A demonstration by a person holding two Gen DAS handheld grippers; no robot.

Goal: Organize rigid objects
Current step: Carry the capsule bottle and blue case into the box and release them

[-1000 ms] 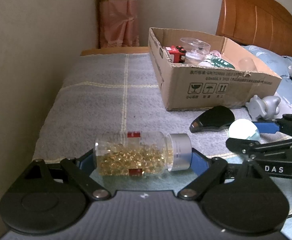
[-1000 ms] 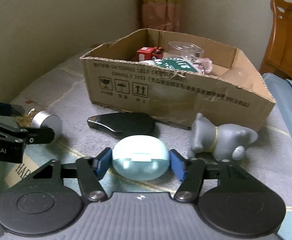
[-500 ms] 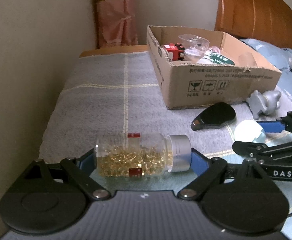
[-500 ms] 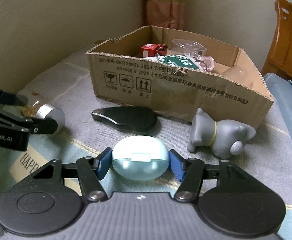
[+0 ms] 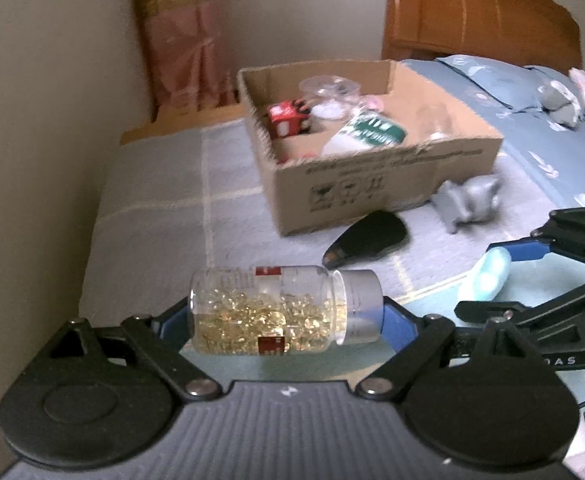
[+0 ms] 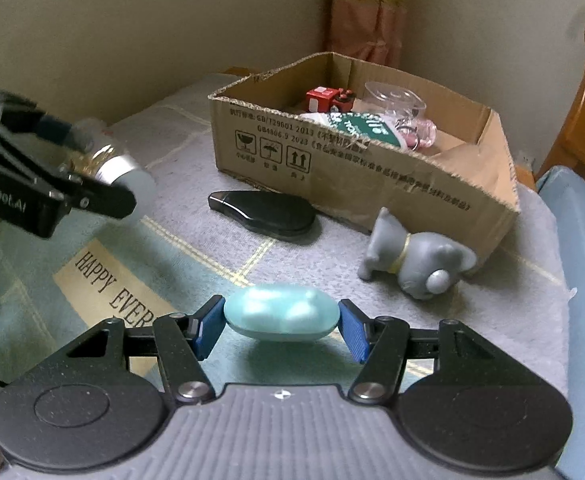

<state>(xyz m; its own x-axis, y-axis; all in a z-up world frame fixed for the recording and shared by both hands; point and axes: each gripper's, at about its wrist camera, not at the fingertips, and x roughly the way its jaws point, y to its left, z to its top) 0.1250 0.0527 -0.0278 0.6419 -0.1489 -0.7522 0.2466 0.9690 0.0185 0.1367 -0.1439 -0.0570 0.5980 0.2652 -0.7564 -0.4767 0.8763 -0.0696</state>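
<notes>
The left gripper clamps a clear plastic bottle of golden capsules lengthwise, one pad at its base and one at its silver cap; the bottle bears red label patches, their print too small to read. The right gripper pinches a pale blue oval case end to end, clear of the bedcover. Lettering on the left gripper's side reads partly "enRobot.AI"; in the left wrist view the right one shows "DAS". The grey checked blanket carries a cream patch printed "HAPPY EVER", cut off by the gripper. Ahead stands an open brown cardboard box printed with Chinese text, "GB/T29601 2013", "GB4806.9 2023" and three handling symbols. Inside it lie a red toy truck, a clear plastic container and a green-and-white labelled item, its writing illegible. Before the box lie a flat black teardrop-shaped object and a grey toy dog.
</notes>
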